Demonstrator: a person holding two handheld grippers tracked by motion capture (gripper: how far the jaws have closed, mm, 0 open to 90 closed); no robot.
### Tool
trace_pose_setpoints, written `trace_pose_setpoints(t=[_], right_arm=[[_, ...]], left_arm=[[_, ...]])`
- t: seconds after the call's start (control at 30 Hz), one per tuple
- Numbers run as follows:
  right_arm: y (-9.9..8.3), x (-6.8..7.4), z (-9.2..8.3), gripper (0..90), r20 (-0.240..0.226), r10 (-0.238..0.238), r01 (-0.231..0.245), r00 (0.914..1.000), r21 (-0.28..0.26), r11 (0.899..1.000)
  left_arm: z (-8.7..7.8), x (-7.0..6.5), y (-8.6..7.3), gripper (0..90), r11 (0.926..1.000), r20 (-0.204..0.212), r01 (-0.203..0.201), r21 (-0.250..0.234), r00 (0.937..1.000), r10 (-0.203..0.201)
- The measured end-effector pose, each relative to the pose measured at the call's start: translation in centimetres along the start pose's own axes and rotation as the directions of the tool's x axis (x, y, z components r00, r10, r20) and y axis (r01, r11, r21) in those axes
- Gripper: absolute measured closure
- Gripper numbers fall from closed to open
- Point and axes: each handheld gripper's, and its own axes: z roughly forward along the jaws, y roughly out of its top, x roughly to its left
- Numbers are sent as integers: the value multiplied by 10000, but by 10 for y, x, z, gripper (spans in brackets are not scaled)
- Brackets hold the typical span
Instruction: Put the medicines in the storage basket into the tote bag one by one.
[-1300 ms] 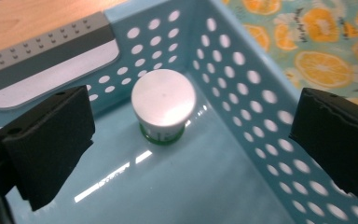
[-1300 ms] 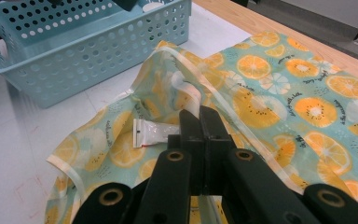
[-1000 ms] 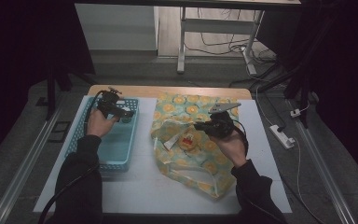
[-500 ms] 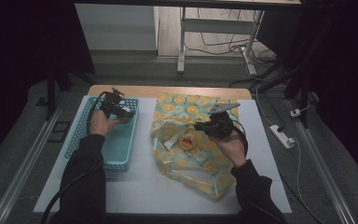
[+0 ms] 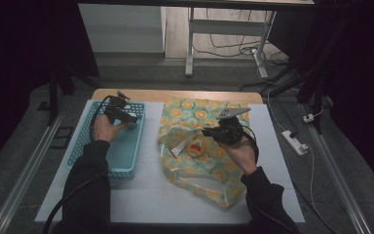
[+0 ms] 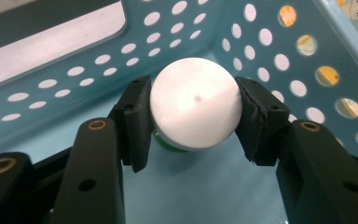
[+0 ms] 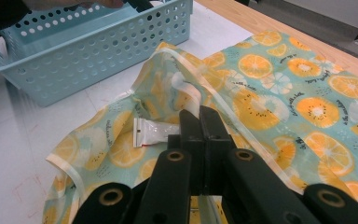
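My left gripper (image 5: 130, 121) reaches into the blue perforated basket (image 5: 121, 156) at its far right corner. In the left gripper view its jaws have just been closing, and both pads (image 6: 137, 116) now press the sides of a round white cap (image 6: 196, 100) on a green container standing on the basket floor (image 6: 191, 186). My right gripper (image 5: 210, 131) is shut over the orange-slice print bag (image 5: 199, 114), whose raised edge (image 7: 168, 51) leaves the mouth open. A strip of cream trim shows between its arms. A small white sachet (image 7: 151, 135) lies in the opening.
The basket (image 7: 98, 42) stands just left of the bag (image 7: 284, 93) on a white mat. A red-and-yellow item (image 5: 197, 146) lies at the bag's mouth. A power strip (image 5: 294, 142) sits on the floor to the right, and a metal table frame (image 5: 190, 44) stands beyond.
The left jaws have drawn in around the white-capped container. Both hands stay where they were, and the bag has not shifted.
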Motion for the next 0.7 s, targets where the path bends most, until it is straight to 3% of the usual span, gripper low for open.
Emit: trace_pose_setpoints(t=[0.27,0.7], right_arm=[[0,0,0,896,-1,-2,2,10000,-21,10000],[1,0,-3,896,-10,-16,16,10000,-118,9999]], left_arm=[[-15,-3,0,501,9998,-47,19,-215,10000,-20],[-45,-12,-4,501,9977,136,-332,-591,9993,340]])
